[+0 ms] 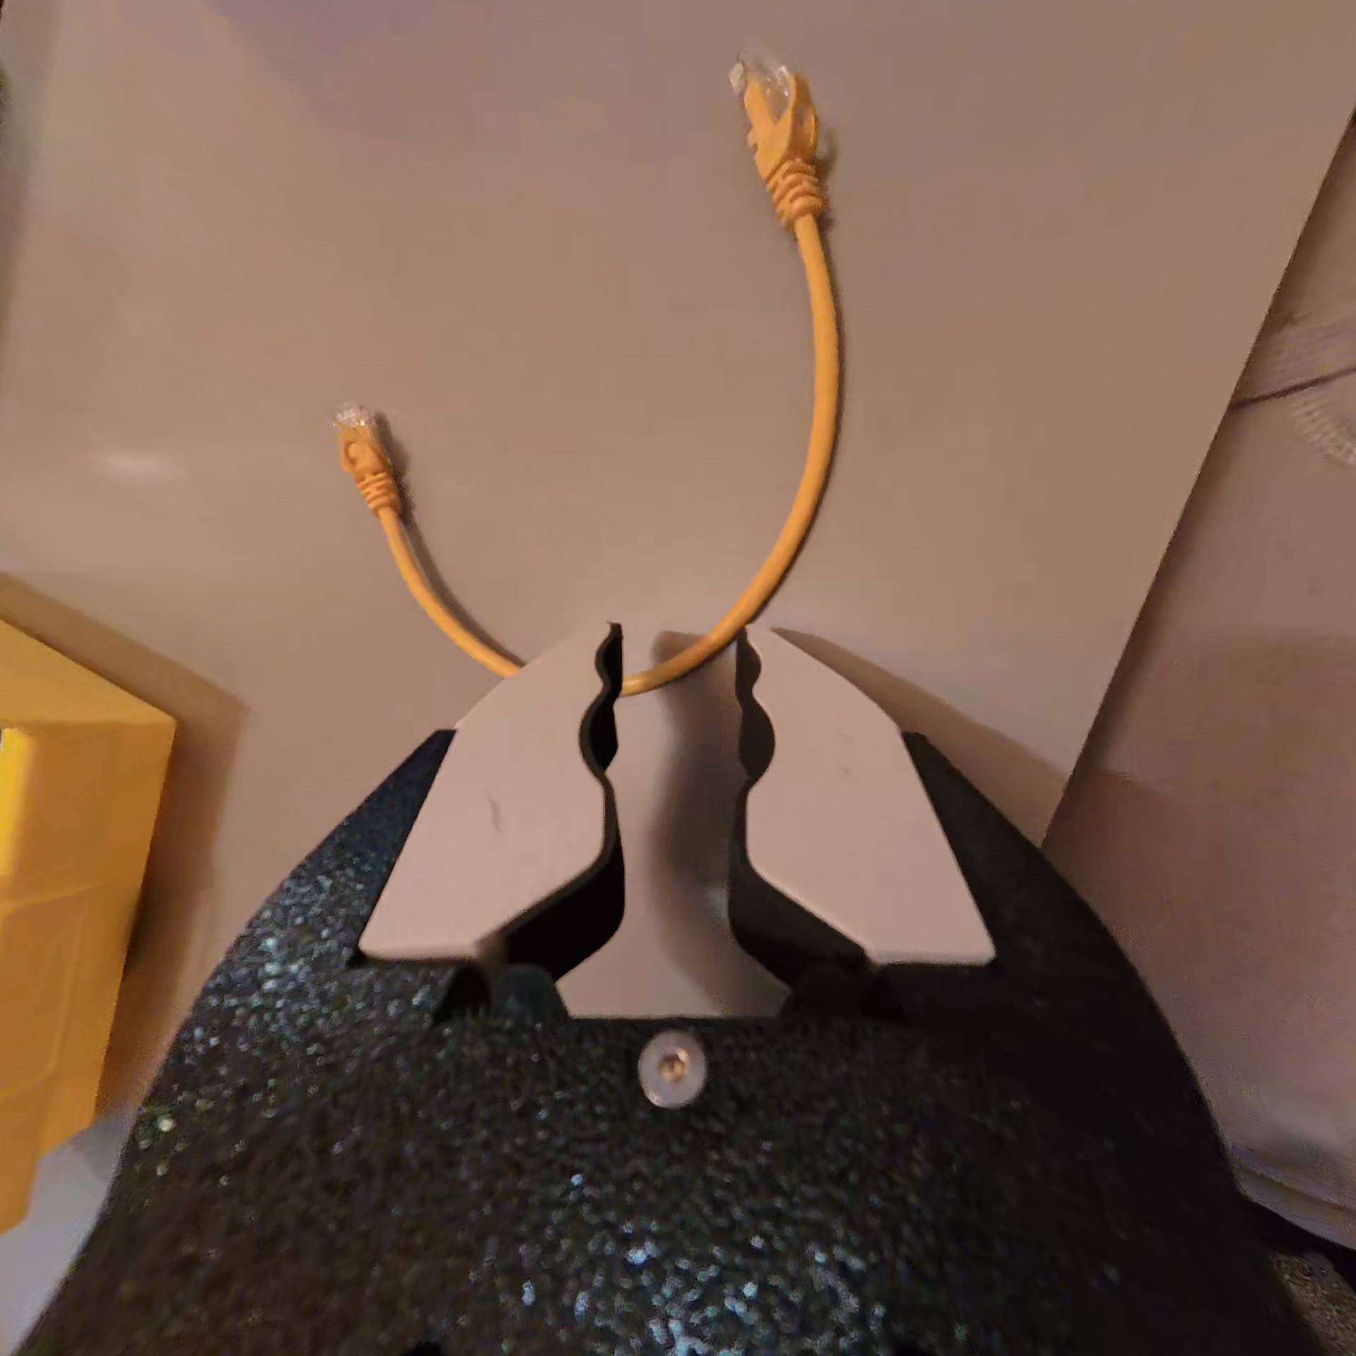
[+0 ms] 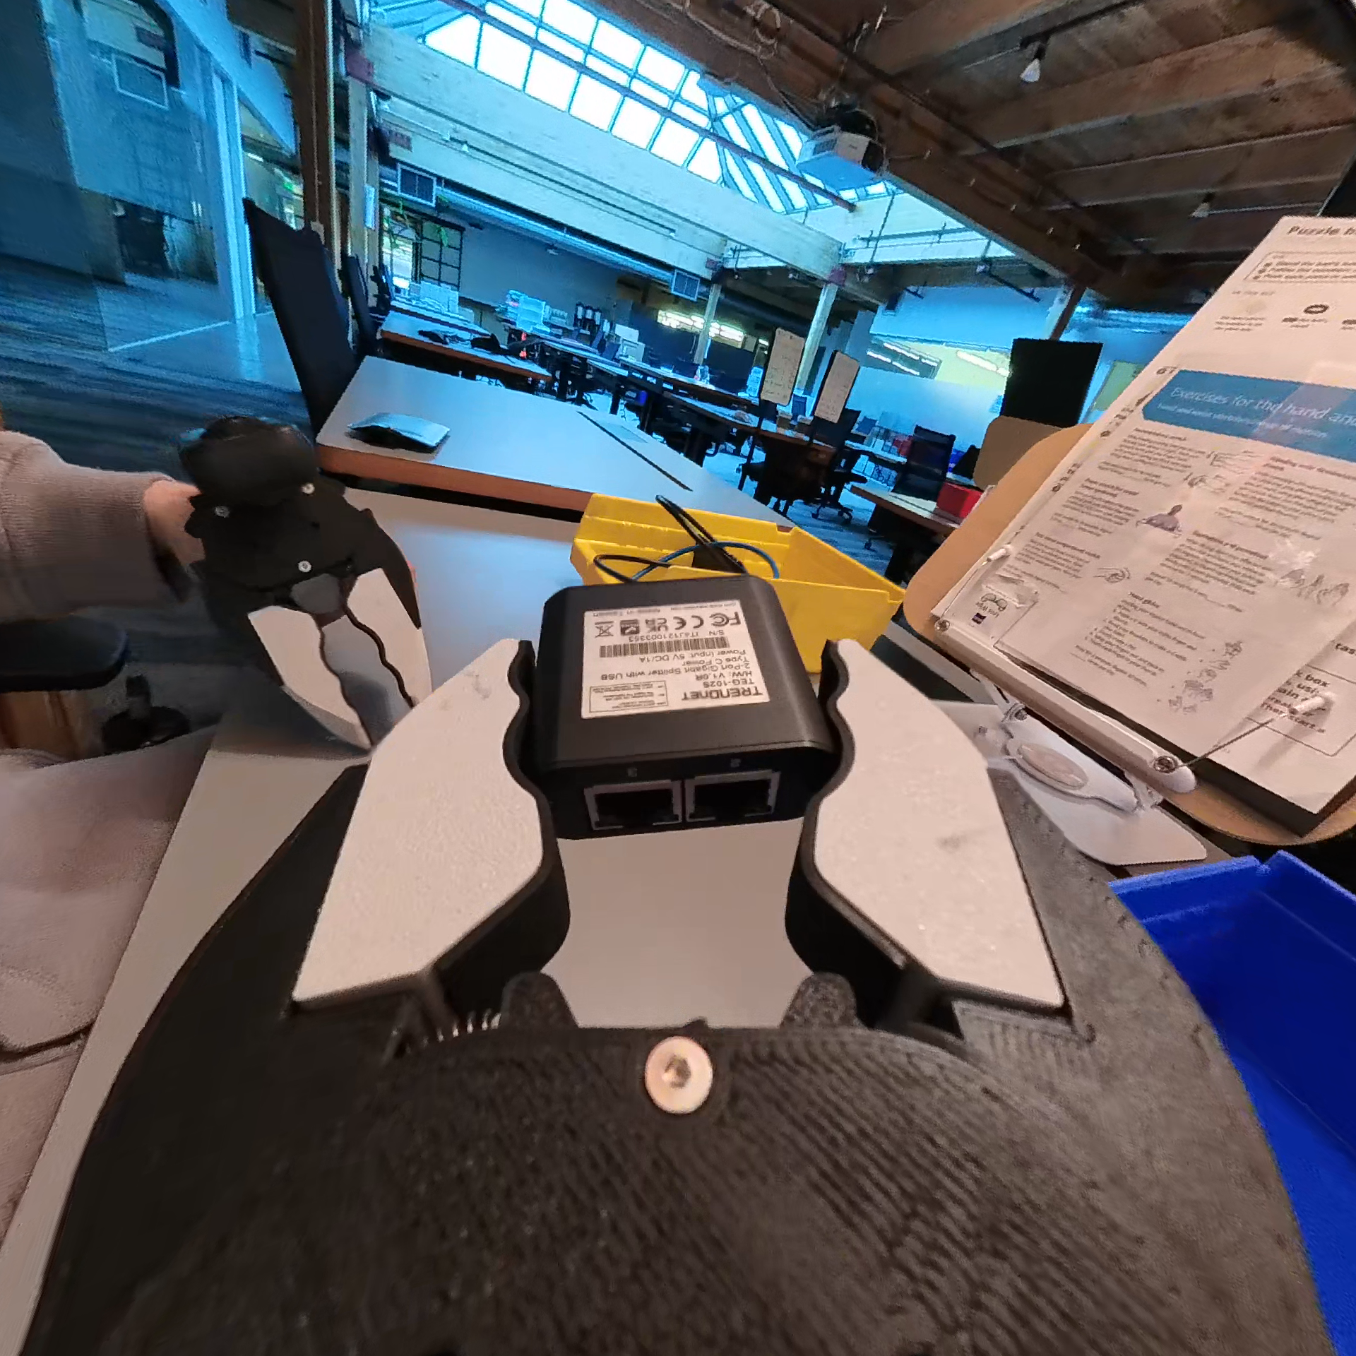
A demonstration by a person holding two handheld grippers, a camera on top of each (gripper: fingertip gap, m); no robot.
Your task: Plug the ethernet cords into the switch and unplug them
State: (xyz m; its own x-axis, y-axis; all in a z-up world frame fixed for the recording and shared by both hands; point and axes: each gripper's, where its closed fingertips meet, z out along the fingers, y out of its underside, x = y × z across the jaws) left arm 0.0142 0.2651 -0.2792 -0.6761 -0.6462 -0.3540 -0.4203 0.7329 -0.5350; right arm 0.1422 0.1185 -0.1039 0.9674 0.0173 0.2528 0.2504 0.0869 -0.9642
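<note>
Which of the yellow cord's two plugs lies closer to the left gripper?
The plug on the cord's shorter arm, at the left of the left wrist view; the other plug ends the long arm, far beyond the left gripper.

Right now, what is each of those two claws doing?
Left gripper: open, the yellow ethernet cord lying loose between its fingers.
Right gripper: closed on the black switch.
</note>
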